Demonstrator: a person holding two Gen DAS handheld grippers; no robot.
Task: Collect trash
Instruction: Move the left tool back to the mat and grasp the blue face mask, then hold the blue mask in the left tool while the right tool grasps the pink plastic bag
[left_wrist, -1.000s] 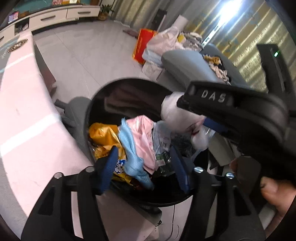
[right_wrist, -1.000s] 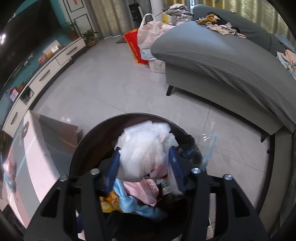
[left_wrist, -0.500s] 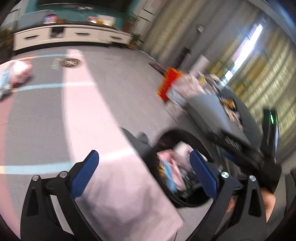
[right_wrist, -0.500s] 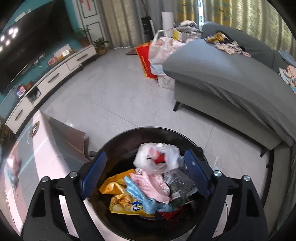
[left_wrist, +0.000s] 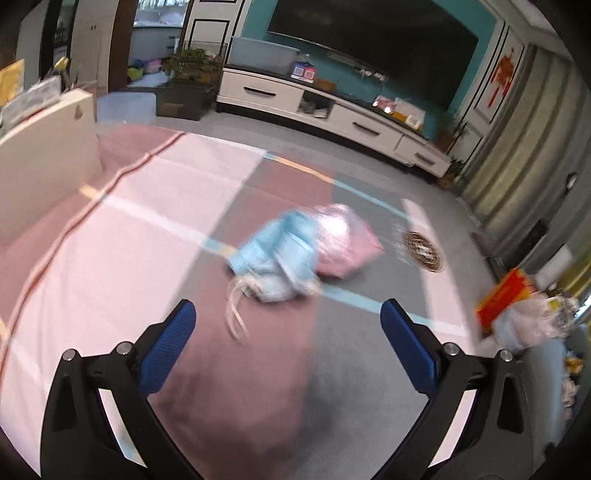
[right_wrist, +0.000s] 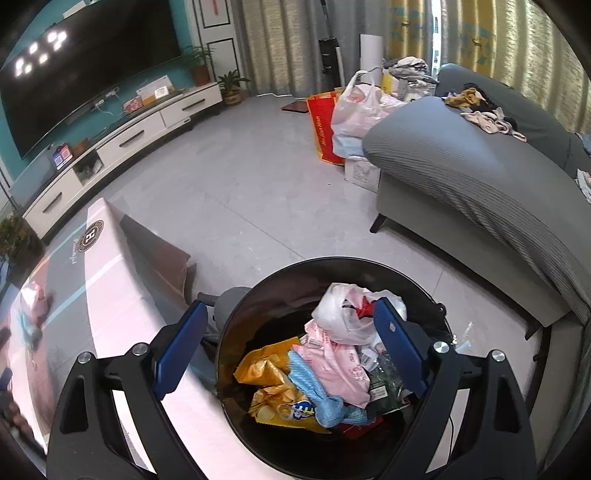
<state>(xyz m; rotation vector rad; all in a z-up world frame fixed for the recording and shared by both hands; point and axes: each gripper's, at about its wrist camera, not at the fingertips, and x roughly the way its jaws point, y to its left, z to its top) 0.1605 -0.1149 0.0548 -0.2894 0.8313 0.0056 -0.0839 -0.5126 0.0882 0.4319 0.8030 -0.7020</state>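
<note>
In the left wrist view a crumpled light blue wrapper and a pink plastic bag lie together on the patterned table, blurred. My left gripper is open and empty, a little short of them. In the right wrist view my right gripper is open and empty above the round black bin. The bin holds a white plastic bag, pink wrapper, blue wrapper and yellow snack bag. The same table trash shows at the far left.
A white board stands at the table's left. A TV cabinet lines the far wall. A grey sofa stands right of the bin. A red bag and white plastic bags sit on the floor.
My left gripper swung away from the bin to face the table trash. My right gripper opened, dropped the white plastic bag into the bin and rose slightly.
</note>
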